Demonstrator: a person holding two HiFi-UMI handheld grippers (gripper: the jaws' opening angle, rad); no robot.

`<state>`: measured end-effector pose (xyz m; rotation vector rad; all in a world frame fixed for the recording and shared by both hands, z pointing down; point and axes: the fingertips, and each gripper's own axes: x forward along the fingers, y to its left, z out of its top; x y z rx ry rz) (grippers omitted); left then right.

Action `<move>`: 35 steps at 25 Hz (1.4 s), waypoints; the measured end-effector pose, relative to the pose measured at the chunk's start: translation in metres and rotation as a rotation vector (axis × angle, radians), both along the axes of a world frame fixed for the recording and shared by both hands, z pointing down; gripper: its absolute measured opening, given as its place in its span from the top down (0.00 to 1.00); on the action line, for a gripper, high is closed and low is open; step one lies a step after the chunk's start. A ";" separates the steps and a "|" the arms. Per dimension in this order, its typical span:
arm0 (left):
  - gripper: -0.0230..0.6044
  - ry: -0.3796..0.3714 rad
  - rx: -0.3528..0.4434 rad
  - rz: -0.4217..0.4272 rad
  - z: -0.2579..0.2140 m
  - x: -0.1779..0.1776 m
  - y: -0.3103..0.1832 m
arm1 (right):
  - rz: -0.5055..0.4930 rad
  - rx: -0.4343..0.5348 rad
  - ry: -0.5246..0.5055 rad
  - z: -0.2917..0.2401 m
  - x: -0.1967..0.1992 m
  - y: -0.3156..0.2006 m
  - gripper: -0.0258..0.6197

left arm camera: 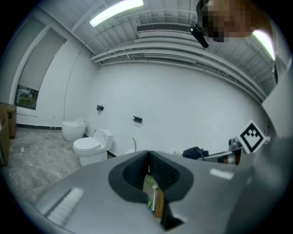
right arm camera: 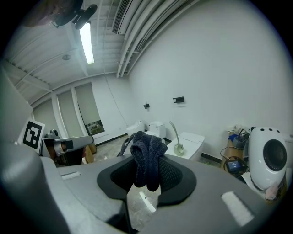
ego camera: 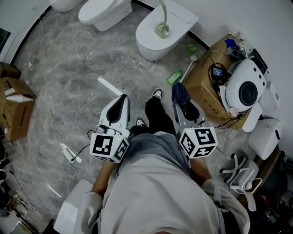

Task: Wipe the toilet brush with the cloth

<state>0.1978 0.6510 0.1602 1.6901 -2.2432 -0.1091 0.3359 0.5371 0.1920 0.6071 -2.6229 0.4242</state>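
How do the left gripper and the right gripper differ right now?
The left gripper has its jaws together on nothing, while the right gripper is shut on the dark blue cloth. The left gripper's tip is bare, and the right gripper's tip is draped by the cloth. Both are shut, and neither touches the toilet brush.

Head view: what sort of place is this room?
Probably a toilet showroom or test room, not a home: several toilets stand on a grey stone-look floor, a toilet brush sits on one, and cardboard boxes stand at the sides.
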 end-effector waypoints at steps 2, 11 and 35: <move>0.96 -0.005 -0.002 0.001 0.002 -0.009 -0.014 | 0.006 -0.004 -0.007 0.004 -0.010 -0.015 0.82; 0.96 -0.023 -0.042 0.073 0.014 -0.071 -0.148 | 0.032 -0.029 -0.033 0.017 -0.080 -0.139 0.82; 0.96 -0.070 -0.127 0.157 0.011 -0.191 -0.465 | 0.045 -0.117 -0.084 0.020 -0.185 -0.422 0.82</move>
